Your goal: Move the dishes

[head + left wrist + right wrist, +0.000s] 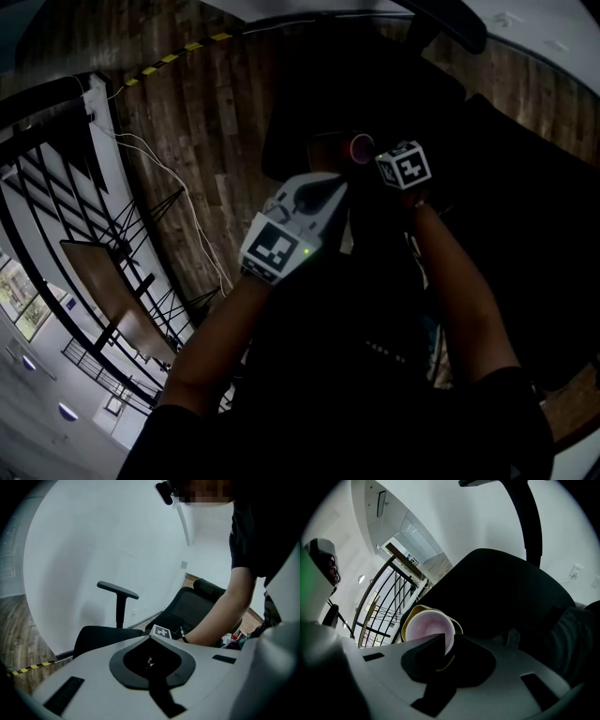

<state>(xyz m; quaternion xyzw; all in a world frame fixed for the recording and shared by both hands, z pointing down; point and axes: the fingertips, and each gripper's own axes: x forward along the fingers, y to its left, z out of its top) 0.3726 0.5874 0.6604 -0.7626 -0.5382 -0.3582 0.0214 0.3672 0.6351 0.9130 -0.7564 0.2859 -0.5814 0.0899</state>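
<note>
Wood floor (216, 122), black chair (501, 588); right hand-held gripper (443, 646) clamps pink cup (425, 627).

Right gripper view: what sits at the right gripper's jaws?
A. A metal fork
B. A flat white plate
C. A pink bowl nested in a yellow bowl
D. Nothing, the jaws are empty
C: the right gripper has a dark jaw lying over the rim of a pink bowl, which sits inside a yellow bowl whose rim shows around it.
</note>
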